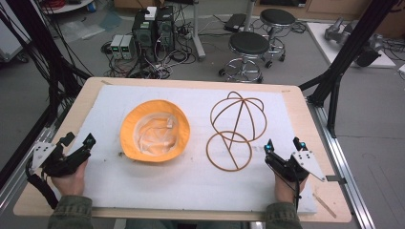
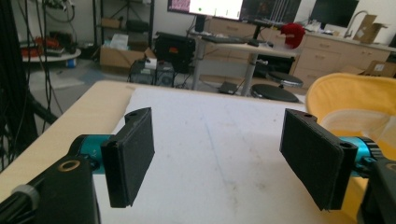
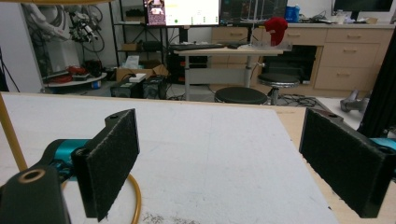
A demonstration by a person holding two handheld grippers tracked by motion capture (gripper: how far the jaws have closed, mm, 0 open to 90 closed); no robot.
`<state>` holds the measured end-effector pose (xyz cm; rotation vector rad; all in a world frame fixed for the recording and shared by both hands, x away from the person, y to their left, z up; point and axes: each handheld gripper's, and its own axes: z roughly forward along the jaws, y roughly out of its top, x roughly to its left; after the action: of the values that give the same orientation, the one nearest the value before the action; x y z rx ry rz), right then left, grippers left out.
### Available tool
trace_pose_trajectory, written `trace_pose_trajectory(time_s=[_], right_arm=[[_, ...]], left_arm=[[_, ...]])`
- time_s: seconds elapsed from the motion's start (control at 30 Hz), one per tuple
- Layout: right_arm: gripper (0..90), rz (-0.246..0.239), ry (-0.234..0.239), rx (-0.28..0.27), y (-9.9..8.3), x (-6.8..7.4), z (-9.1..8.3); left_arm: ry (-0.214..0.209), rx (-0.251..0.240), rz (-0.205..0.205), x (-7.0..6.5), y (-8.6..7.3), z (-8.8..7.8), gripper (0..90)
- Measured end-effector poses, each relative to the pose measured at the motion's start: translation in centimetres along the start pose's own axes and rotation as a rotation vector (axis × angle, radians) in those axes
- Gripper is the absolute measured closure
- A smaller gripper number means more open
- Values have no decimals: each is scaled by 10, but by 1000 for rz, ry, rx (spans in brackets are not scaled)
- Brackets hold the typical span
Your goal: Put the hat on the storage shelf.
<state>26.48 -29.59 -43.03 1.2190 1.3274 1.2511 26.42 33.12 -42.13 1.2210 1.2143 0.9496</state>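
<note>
Nearest to us, at the desk's (image 1: 98, 90) front edge, we hold a gripper in each hand. Our left gripper (image 1: 78, 140) rests near the front left corner of the white mat (image 1: 191, 176) that covers most of the desk; its jaws stand wide apart with nothing between them, and in the left gripper view only bare mat lies between the two black pads (image 2: 130, 154). Our right gripper (image 1: 284, 143) sits near the mat's front right corner, its jaws likewise spread wide and empty.

Just beyond and to the left of the right gripper lies the wooden hat frame (image 1: 234, 126): a flat ring nearest us, joined to a dome of thin curved hoops farther back on the right half of the mat. In the right gripper view a curve of the ring (image 3: 135, 196) shows just beside the left pad, not touching it as far as we can tell.

On the left half of the mat, toward the middle, the yellow bucket hat (image 1: 155, 130) lies upside down, its pale lining facing up. It is near the left gripper but apart from it, and apart from the frame too.
</note>
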Motion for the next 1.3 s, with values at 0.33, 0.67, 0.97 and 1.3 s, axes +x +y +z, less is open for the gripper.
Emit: trace_pose_trajectory(time_s=[0.33, 0.67, 0.97, 1.3], right_arm=[[110, 16, 21, -15, 1, -3, 0], [110, 12, 32, -14, 1, -3, 1], [110, 10, 32, -17, 1, -4, 1], [111, 7, 36, -16, 0, -4, 2]], left_arm=[[-104, 27, 9, -22, 15, 18, 257], [-181, 127, -39, -28, 29, 43, 257], [-213, 196, -3, -41, 51, 65, 261], [-240, 279, -1, -44, 44, 89, 264]])
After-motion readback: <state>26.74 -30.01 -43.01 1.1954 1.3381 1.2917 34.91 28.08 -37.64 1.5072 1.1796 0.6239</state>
